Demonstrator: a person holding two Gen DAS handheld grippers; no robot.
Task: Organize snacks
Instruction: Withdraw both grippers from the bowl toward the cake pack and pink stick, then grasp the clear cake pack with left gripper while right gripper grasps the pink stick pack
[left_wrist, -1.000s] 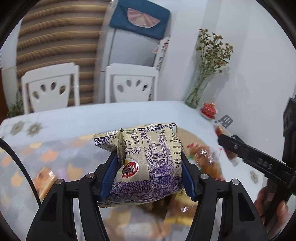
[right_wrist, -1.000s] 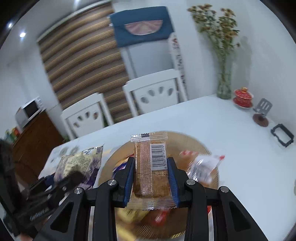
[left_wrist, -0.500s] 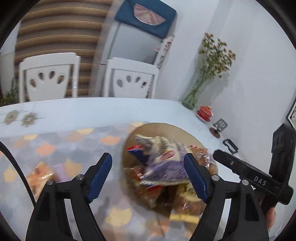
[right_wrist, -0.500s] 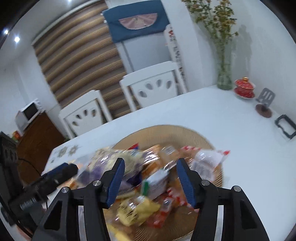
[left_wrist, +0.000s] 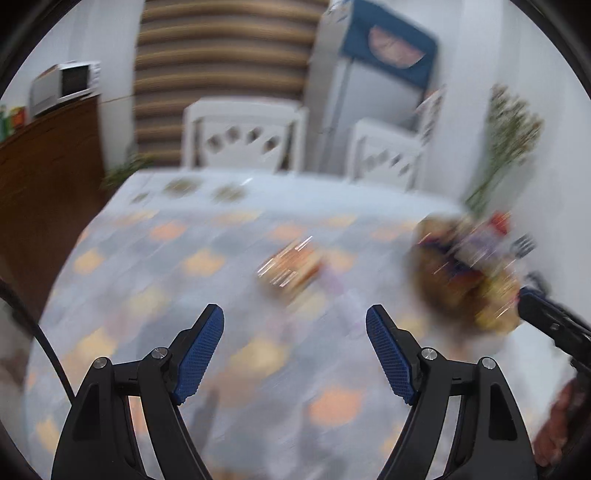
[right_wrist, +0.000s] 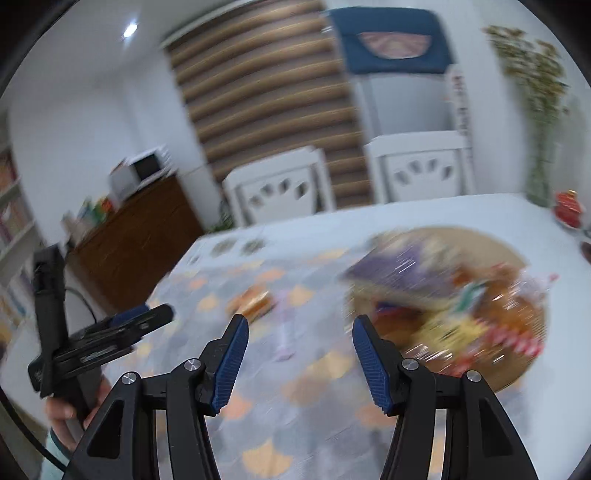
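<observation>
— Blue pads of the left gripper (left_wrist: 294, 356) and the right gripper (right_wrist: 300, 363) both stand apart with nothing between them.

— So the risk lies ahead?

— Yes. One snack (left_wrist: 290, 266) lies alone on the patterned surface (left_wrist: 155, 280), well apart from the tray (right_wrist: 515, 258) holding the heaped packets (right_wrist: 469, 314).

— What might fail?

— Both views are smeared, so a fast reach could overshoot the crinkly wrapper or skid it along the cloth. The two grippers sit near each other and might clash. A loose packet could also slide off that pile.
</observation>
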